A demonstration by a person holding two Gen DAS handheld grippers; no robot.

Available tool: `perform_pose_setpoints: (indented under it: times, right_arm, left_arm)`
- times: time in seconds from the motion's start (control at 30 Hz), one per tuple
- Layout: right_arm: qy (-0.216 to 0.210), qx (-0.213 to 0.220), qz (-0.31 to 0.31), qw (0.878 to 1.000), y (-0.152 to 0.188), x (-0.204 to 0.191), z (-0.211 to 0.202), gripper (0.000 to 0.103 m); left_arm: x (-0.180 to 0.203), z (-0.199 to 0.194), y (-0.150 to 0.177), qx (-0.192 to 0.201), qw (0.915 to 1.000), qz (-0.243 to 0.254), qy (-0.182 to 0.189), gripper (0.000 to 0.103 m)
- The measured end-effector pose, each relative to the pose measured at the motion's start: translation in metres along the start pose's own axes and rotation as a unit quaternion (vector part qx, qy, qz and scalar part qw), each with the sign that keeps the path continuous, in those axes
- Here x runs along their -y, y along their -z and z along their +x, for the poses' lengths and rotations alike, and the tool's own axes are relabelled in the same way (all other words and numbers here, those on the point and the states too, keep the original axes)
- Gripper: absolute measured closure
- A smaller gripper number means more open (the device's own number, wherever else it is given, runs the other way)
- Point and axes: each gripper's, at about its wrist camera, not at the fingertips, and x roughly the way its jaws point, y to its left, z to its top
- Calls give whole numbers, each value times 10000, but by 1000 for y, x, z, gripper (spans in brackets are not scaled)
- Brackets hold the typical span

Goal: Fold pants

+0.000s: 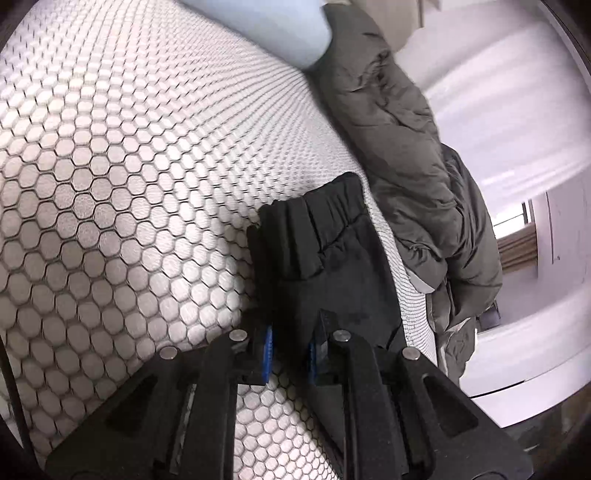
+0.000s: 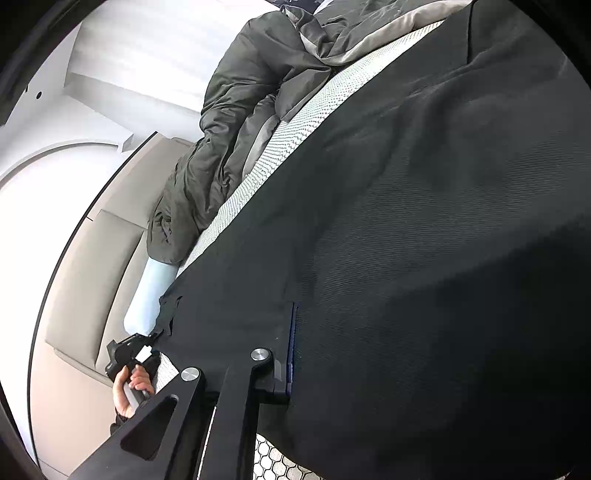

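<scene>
The black pants (image 1: pixel 317 258) hang from my left gripper (image 1: pixel 291 350), which is shut on their elastic waistband end just above the honeycomb bed cover (image 1: pixel 129 166). Its blue pads (image 1: pixel 267 350) press the cloth from both sides. In the right wrist view the pants (image 2: pixel 406 221) spread across most of the picture. My right gripper (image 2: pixel 306 350) is shut on the cloth, with one blue pad (image 2: pixel 291 347) showing and the other finger hidden under fabric. Further off in that view, a hand (image 2: pixel 129 387) holds the left gripper (image 2: pixel 151 338) at the pants' frayed far corner.
A crumpled grey-green duvet (image 1: pixel 399 122) lies along the bed's far side, with a light blue pillow (image 1: pixel 266 29) beside it. In the right wrist view a beige padded headboard (image 2: pixel 96 258) and white walls stand beyond the duvet (image 2: pixel 240 110) and pillow (image 2: pixel 147 295).
</scene>
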Motion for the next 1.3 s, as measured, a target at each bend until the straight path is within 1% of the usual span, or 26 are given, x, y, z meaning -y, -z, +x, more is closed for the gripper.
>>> perform_pose_setpoints:
  times: [0.07,0.1,0.17,0.2,0.23,0.27,0.3,0.33,0.37,0.43,0.5,0.53,0.57,0.6,0.7,0.77,0.83,0.87,0.9,0.93,1.03,1.1,1.13,1.17,1.2,1.3]
  right_arm:
    - [18,-18,-53,10000,0,-2,1,95]
    - [15,-22,-50,10000,0,-2,2,94]
    - [-55,-68,-5,10000,-2,0,1,93]
    - [-110,-105,12,9999,-2,0,0,92]
    - [-160,-157,13,9997,-4,1,0,91]
    - [-149,-201,-1,9997,-4,1,-4,88]
    - [-114,-207,-17,9997,-4,2,-8,87]
    - [-53,-183,-38,9998,-4,3,-15,82]
    - [34,-105,-58,9999,-4,4,-26,72]
    - [192,79,-63,9998,-5,8,-47,56]
    - [425,305,-50,9986,-7,16,-74,41]
    - [564,430,-29,9975,-7,20,-88,27]
    - [702,603,22,9957,-6,27,-105,21]
    - [811,712,83,9941,-6,33,-118,20]
    - [1219,962,265,9875,-4,53,-159,18]
    - [1621,1285,377,9777,-4,64,-189,13]
    - [1934,1583,426,9673,-5,69,-214,13]
    - [2080,1742,400,9617,-8,71,-227,11]
    - [2158,1823,335,9587,-12,71,-235,10]
    - [2206,1835,265,9576,-18,71,-240,9]
    - [2342,1654,-99,9580,-52,72,-244,9]
    - [2462,1544,-268,9565,-83,72,-240,9]
    - [2495,1501,-318,9561,-99,73,-237,9]
    - [2535,1441,-339,9559,-118,77,-232,9]
    - [2590,1356,-350,9557,-133,82,-226,9]
    - [2812,997,-470,9533,-173,97,-199,9]
  left_arm:
    - [6,-1,0,71,9998,111,-129,92]
    - [12,-3,1,120,9993,246,-270,91]
    - [20,-11,4,213,9970,488,-554,82]
    - [25,-16,6,267,9951,605,-740,73]
    - [28,-26,8,369,9930,685,-888,59]
    - [33,-31,11,484,9911,727,-1008,51]
    - [36,-41,13,600,9891,764,-1105,37]
    - [38,-51,17,686,9883,795,-1108,30]
    - [39,-62,19,752,9882,837,-1044,28]
    - [47,-77,26,790,9878,1006,-890,20]
    - [60,-83,33,858,9854,1220,-824,18]
    - [69,-84,39,894,9835,1366,-783,13]
    - [78,-84,45,859,9823,1498,-731,8]
    - [84,-86,52,801,9816,1596,-682,2]
    - [109,-82,83,556,9770,2024,-380,1]
    - [129,-73,109,259,9709,2372,-176,1]
    - [153,-59,141,-48,9596,2813,-20,1]
    - [166,-52,159,-216,9514,3070,80,1]
    - [180,-42,178,-395,9413,3346,182,1]
    - [196,-29,201,-646,9264,3697,290,1]
    - [232,3,250,-1296,8895,4354,490,1]
    - [249,21,278,-1621,8713,4601,531,1]
    - [254,32,289,-1778,8645,4673,523,1]
    - [256,38,297,-1875,8610,4702,488,1]
    - [256,49,303,-1986,8588,4709,348,1]
    - [256,73,309,-1968,8577,4749,-77,1]
